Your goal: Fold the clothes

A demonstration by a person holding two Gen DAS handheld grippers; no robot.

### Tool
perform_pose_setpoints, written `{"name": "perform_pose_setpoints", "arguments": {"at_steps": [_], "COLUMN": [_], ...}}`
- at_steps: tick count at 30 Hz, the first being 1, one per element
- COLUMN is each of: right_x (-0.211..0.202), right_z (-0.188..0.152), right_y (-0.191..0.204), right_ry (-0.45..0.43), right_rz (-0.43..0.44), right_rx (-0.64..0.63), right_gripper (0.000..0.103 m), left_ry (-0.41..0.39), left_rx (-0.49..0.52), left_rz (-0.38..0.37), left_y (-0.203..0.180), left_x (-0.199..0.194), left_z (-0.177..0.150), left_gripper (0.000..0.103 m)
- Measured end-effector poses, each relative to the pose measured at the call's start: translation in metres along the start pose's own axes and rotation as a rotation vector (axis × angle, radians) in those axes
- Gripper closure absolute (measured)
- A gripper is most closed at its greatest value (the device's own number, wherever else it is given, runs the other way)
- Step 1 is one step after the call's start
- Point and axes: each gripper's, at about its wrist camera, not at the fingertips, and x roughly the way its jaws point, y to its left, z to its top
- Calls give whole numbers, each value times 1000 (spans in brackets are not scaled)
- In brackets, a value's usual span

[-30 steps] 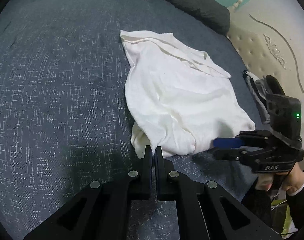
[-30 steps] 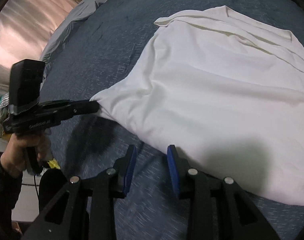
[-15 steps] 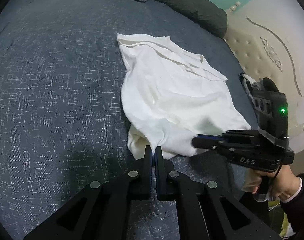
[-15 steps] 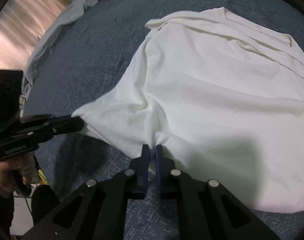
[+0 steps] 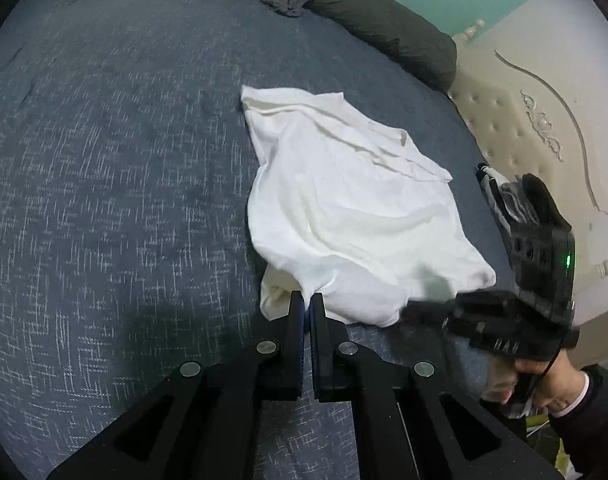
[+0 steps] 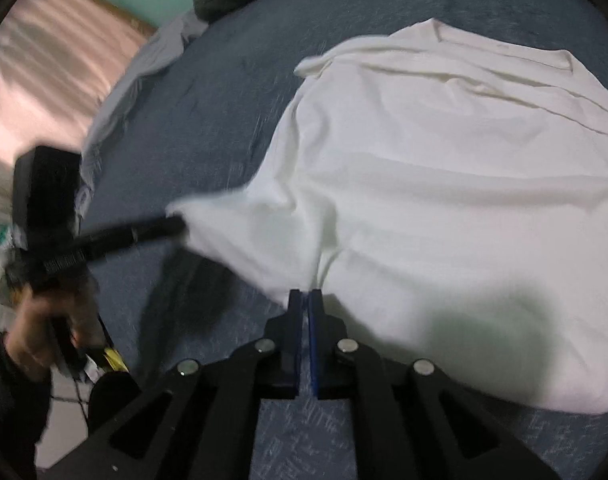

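Shirt, white [image 5: 356, 216], lies spread on the dark blue bedspread [image 5: 104, 200] with its hem toward the person; left gripper [image 5: 306, 300] is clamped on the hem's near-left corner and right gripper [image 6: 304, 298] is pinched shut on the hem further along. Best to lift both corners level and keep the hem taut before carrying it toward the collar. Bedspread left of the shirt is open, while the dark pillow [image 5: 384, 28] and headboard [image 5: 536, 120] crowd the shirt's far and right sides.

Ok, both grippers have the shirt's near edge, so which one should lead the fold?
Neither alone. The left gripper and right gripper are both shut on the shirt along its near edge, so probably lift together. If one must lead, the left: it holds the corner.
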Motion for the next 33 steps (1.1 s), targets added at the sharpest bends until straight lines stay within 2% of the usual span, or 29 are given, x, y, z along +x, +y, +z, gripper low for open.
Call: {"name": "perform_pose_setpoints", "arguments": {"at_steps": [1, 4, 10, 12, 14, 17, 24, 27, 33], "right_x": [0, -1, 3, 6, 9, 7, -15, -24, -41], "right_z": [-2, -6, -7, -7, -7, -9, -18, -18, -25], "right_y": [5, 13, 17, 19, 17, 13, -6, -5, -11], "right_ry": [8, -4, -19, -21, -16, -3, 17, 4, 17], "right_rz": [-26, -109, -242, -266, -290, -291, -299, -231, -209], "right_rx": [-26, -106, -199, -231, -250, -262, -283, -277, -270], "right_gripper": [97, 75, 74, 75, 95, 101, 102, 102, 101], "left_ry": [-2, -9, -19, -22, -26, -33, -31, -39, -26], "left_rx": [3, 6, 7, 5, 0, -20, -29, -35, -34], "left_rz": [1, -3, -9, -10, -4, 1, -8, -11, 3], "left_y": [-1, -3, -8, -9, -7, -1, 4, 5, 12], "left_x": [-1, -3, -5, -5, -5, -5, -2, -7, -13], "left_z": [3, 8, 13, 15, 17, 18, 15, 12, 7], "left_gripper": [101, 101, 101, 101, 101, 101, 101, 101, 101]}}
